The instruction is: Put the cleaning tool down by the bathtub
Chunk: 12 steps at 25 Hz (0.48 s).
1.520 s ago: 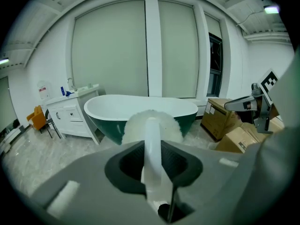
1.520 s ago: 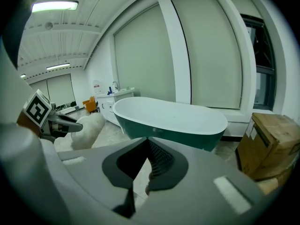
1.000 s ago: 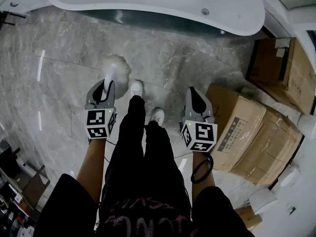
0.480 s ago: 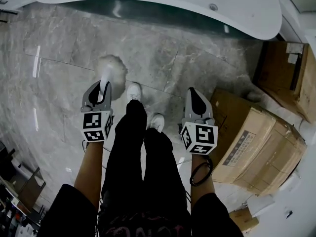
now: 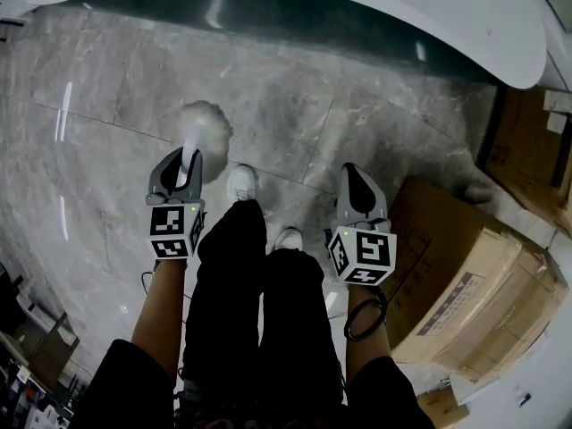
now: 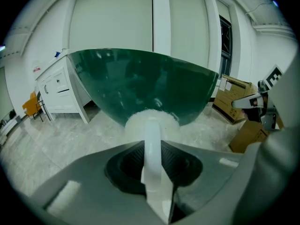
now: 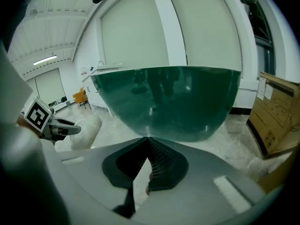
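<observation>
Gripping the white handle of the brush (image 5: 204, 129) with the left tool (image 5: 185, 157), shut firmly on it, fluffy head pointing forward and slightly down. Held out ahead of the shoes, over the marble floor (image 5: 98, 114) and short of the dark green side of the bathtub (image 5: 295, 16), probably so the head meets the ground first. Cannot tell whether touching the floor yet. Carrying the right tool (image 5: 358, 175) alongside, closed to a thin slit with nothing in it, just left of the cardboard boxes (image 5: 456, 266); idle, kept clear of the work. Still to do, by the look of it: lowering the brush near the tub's base, then letting go. Worth watching for the handle rolling once freed.
</observation>
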Tool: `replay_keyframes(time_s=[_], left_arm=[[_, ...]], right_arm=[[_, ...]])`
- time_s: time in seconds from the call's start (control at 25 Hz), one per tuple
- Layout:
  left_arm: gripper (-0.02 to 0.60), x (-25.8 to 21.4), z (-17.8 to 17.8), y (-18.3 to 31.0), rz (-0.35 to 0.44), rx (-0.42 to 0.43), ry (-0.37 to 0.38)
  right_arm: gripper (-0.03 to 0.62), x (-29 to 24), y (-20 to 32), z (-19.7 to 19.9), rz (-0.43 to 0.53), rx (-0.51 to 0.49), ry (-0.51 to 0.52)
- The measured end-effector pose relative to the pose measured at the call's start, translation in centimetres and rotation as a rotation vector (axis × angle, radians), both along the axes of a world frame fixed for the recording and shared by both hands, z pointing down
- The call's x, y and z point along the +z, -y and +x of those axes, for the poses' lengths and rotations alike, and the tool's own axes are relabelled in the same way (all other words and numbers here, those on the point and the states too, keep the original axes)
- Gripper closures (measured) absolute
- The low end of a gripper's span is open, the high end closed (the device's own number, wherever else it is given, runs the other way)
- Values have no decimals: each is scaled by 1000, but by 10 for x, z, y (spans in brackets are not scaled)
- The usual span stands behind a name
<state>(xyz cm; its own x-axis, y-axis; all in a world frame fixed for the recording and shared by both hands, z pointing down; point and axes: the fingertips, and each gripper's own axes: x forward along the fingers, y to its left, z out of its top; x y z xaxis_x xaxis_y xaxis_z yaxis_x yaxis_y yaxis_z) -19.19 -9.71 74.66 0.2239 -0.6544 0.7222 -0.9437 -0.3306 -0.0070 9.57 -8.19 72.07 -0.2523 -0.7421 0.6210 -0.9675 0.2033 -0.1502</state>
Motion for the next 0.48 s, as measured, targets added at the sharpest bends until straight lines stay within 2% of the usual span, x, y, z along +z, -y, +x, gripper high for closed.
replay_keyframes(time_s=[0.2,0.48], left_arm=[[494,49,2,22,50,18,6],[495,123,7,43,54,47,17]], right_arm=[[571,55,13,4,-9,2,1],[571,134,27,3,-16,1,15]])
